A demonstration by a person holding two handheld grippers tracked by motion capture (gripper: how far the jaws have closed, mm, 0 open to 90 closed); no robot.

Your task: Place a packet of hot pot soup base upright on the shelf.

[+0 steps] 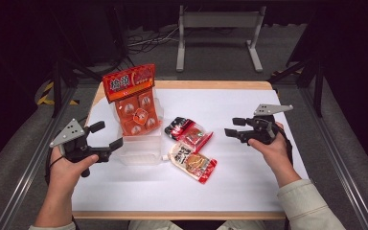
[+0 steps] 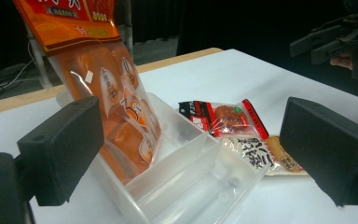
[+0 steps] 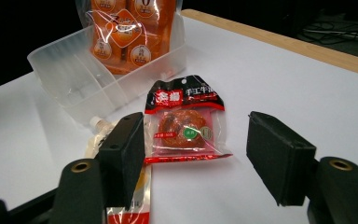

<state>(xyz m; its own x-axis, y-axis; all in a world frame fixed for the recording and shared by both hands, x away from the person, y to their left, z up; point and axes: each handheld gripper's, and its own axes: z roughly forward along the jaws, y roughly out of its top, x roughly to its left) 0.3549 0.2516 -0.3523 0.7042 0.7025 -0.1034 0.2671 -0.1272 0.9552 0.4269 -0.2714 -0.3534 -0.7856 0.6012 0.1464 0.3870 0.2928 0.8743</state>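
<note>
Jaws on both my grippers stand wide and empty: my left gripper [image 1: 106, 135] sits just beside the clear bin [image 1: 141, 152] holding the upright orange bag [image 1: 135, 103], my right gripper [image 1: 233, 128] hangs near the red packet [image 3: 186, 122] and pouch [image 1: 194, 163] lying on the table [image 1: 249, 182].

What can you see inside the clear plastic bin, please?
The clear plastic bin has two compartments. The far one holds an orange snack bag standing upright, its top rising above the rim. The near compartment looks empty. The bag hides the far compartment's floor.
</note>
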